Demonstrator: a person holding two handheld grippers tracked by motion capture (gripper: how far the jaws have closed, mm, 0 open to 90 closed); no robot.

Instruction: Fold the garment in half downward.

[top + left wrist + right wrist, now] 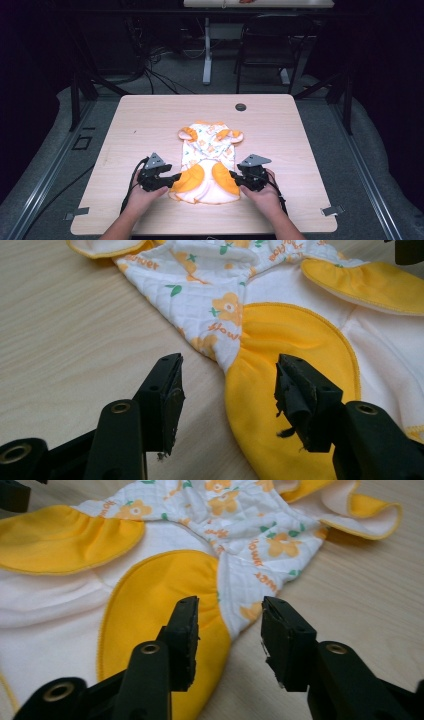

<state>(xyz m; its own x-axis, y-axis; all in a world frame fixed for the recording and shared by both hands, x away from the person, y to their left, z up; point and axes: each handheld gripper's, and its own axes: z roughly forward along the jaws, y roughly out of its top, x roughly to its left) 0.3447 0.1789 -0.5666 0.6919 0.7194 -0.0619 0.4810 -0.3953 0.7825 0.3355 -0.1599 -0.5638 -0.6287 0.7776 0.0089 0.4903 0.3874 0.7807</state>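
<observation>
On the desk (150,120), a baby garment (209,160) lies flat and unfolded; the left gripper (227,390) and right gripper (229,630), fingers apart, hold nothing, so any folding seems unstarted.

A light wooden table (150,120) carries a flat white-and-orange flower-printed baby garment (207,150) near its front edge.

Light wood-grain table (150,125): surface flat, rounded corners. One small dark round cap (241,107) set into the top near the far edge, right of centre. Grey metal tabs at the near left corner (76,214) and near right corner (332,210). Beyond the far edge: black chair (270,45) to the right, white table leg (207,50) just left of it, loose dark cables (155,70) on the floor farther left. Grey floor covering (370,150) surrounds the table.
</observation>
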